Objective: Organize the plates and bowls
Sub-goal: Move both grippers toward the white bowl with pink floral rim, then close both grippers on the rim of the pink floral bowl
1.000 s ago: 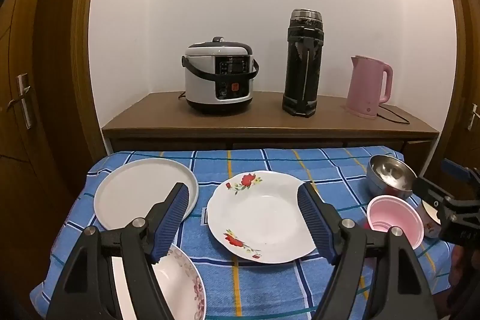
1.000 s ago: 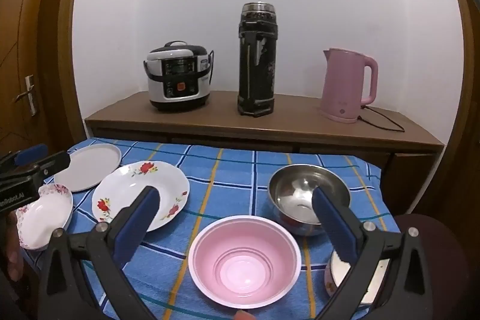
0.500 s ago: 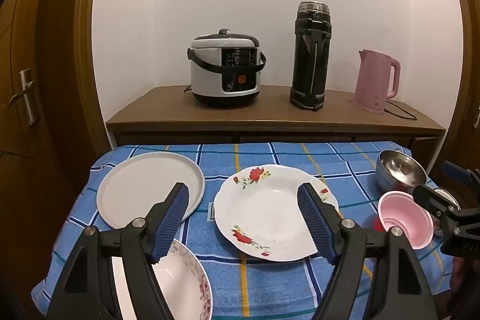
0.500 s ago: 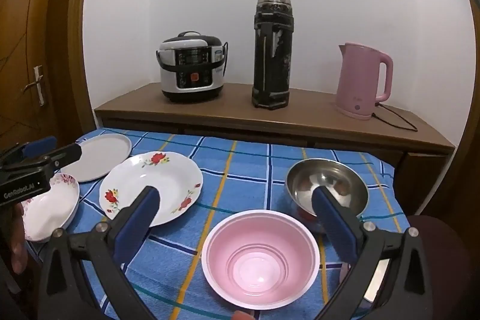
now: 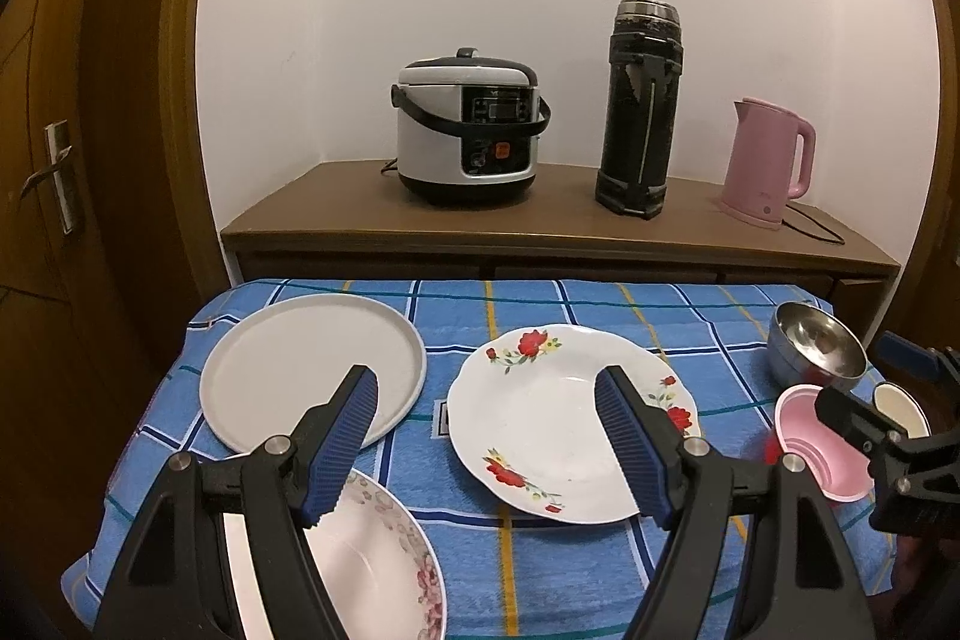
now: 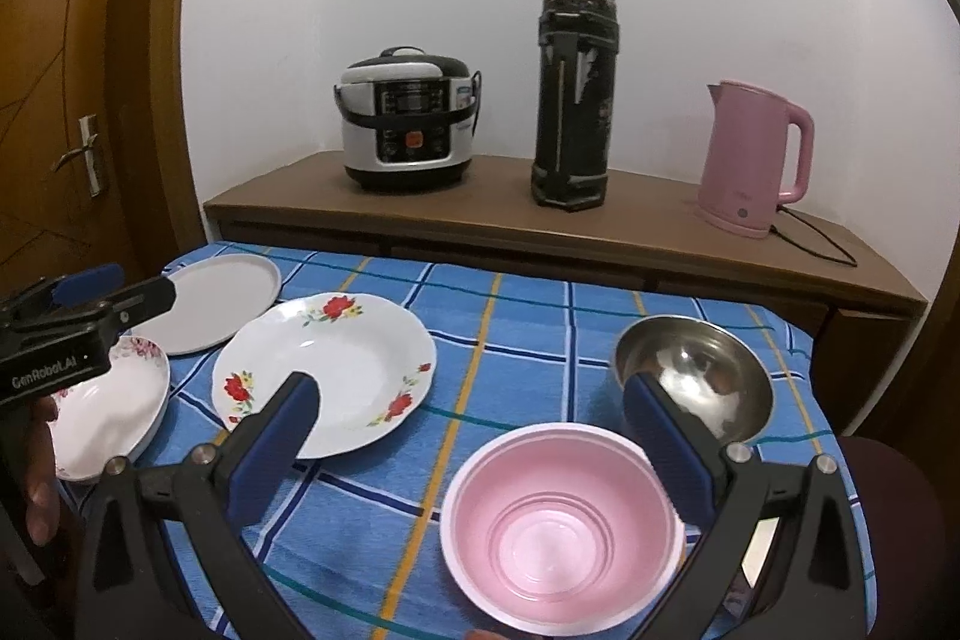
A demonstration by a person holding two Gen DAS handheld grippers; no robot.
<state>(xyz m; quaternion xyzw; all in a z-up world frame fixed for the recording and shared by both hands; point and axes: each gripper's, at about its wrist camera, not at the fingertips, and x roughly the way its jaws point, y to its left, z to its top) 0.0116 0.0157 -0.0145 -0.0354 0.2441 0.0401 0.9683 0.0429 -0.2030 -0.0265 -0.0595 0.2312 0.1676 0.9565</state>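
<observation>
Left gripper (image 5: 486, 436): blue-padded fingers (image 5: 345, 439) spread wide, nothing between them, held level and pointing forward. Right gripper (image 6: 474, 436): fingers (image 6: 666, 451) likewise wide apart, empty. A hand (image 6: 36, 484) grips the left gripper's handle, seen at the right-wrist view's left edge

- Blue checked tablecloth (image 6: 528, 340): soft woven cloth, matt.
- Steel bowl (image 6: 696, 376): polished metal, mirror-shiny inside.
- Pink bowl (image 6: 564, 538): smooth, slightly glossy plastic.
- Rose-printed plate (image 5: 570, 418): glossy white glaze, looks ceramic.
- Plain round plate (image 5: 300, 364): white, satin, smooth.
- Sideboard (image 5: 540, 226): brown wood, dull sheen.
- Kettle (image 6: 753, 157): matt pink plastic.
- Tall flask (image 6: 573, 94): worn, rough black casing with a metal rim.
- Gripper fingers (image 5: 345, 439): ribbed blue pads on black plastic.
</observation>
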